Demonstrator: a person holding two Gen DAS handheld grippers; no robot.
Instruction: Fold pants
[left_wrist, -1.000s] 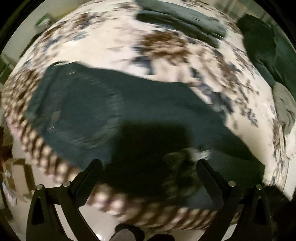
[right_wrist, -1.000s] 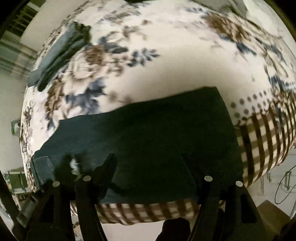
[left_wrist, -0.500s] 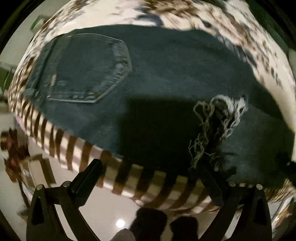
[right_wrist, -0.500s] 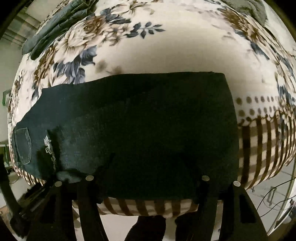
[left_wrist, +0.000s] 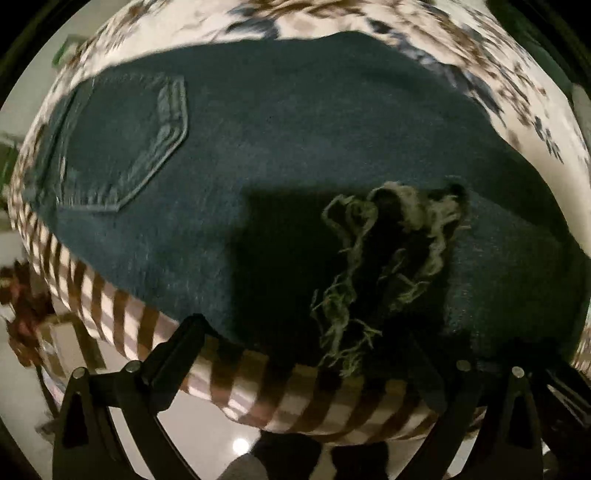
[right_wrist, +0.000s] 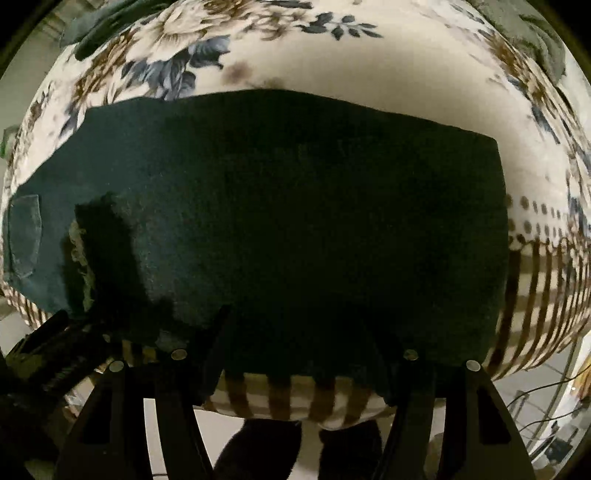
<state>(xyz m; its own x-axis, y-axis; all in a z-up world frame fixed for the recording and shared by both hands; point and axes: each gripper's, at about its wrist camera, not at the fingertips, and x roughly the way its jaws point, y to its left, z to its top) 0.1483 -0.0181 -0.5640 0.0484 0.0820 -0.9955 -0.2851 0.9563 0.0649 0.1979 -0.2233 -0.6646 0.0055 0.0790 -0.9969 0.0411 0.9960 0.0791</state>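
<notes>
Dark blue jeans lie folded along the near edge of a floral bedspread. A back pocket shows at the left, and a frayed pale hem lies on top near the middle. My left gripper points down over the pants' near edge, just in front of the frayed hem, open with nothing pinched. In the right wrist view the jeans fill the middle. My right gripper hangs open over their near edge. The left gripper shows at the lower left.
The bedspread's brown-striped border drops off at the near and right edges. Other dark folded garments lie at the far left and a grey one at the far right. A person's legs stand on the pale floor below. Cables lie at the right.
Both grippers have come down closer to the jeans. The left view has shifted toward the pocket and frayed hem. The right view has rolled, bringing the folded pants square.
</notes>
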